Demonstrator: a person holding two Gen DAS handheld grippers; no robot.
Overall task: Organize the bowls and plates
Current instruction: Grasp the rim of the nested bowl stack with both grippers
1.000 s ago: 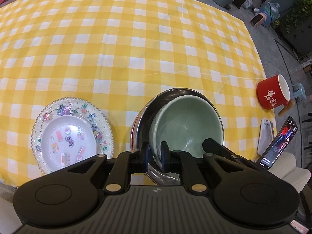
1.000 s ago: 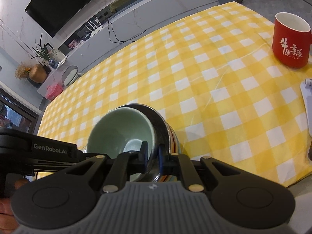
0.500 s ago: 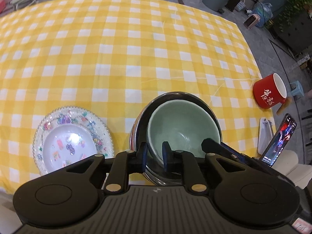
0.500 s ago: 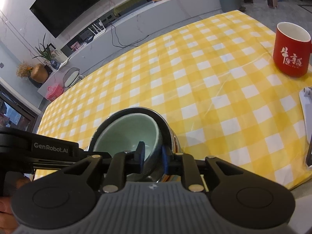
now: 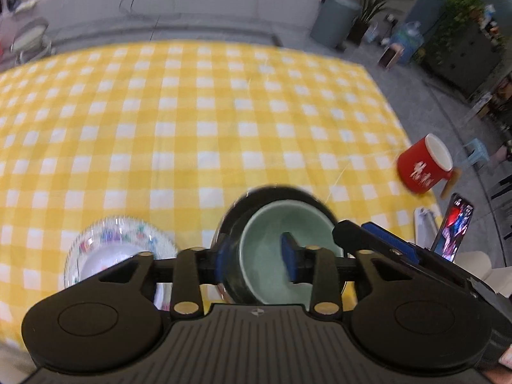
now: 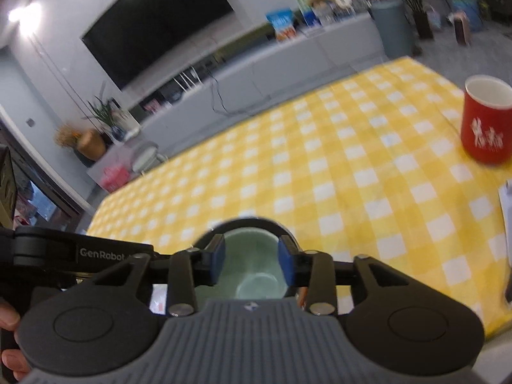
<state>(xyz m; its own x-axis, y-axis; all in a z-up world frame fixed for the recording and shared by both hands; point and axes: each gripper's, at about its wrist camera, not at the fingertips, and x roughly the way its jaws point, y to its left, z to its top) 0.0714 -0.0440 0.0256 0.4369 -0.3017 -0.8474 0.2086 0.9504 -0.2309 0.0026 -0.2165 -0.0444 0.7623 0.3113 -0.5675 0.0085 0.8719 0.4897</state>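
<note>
- The green bowl (image 5: 272,240) sits nested inside a larger metal bowl (image 5: 256,196) at the lower centre of the left wrist view, on a surface (image 5: 192,121) covered with a yellow and white checked cloth.
- The left gripper (image 5: 254,257) has its fingers spread wide; they have just been opening. The near rims of both bowls lie between the blue pads, and the pads do not seem to press on them.
- In that view the left pad stands outside the metal bowl's wall and the right pad hangs over the green bowl's inside.
- The right gripper (image 6: 251,264) also has its fingers apart, somewhat narrower, and they too have just been opening. The green bowl (image 6: 252,256) shows between its pads at the bottom centre of the right wrist view, with the dark metal rim arching just above; whether the pads touch it I cannot tell.
- A patterned glass plate (image 5: 121,240) lies at the lower left of the left wrist view, just beside the metal bowl and apart from it.
- A red mug (image 5: 422,168) stands at the right edge of the cloth, well apart from the bowls; it also shows at the right edge of the right wrist view (image 6: 486,121).
- A phone (image 5: 452,227) with a lit screen leans upright at the right of the left wrist view, below the mug.
- Both pictures are somewhat blurred.
</note>
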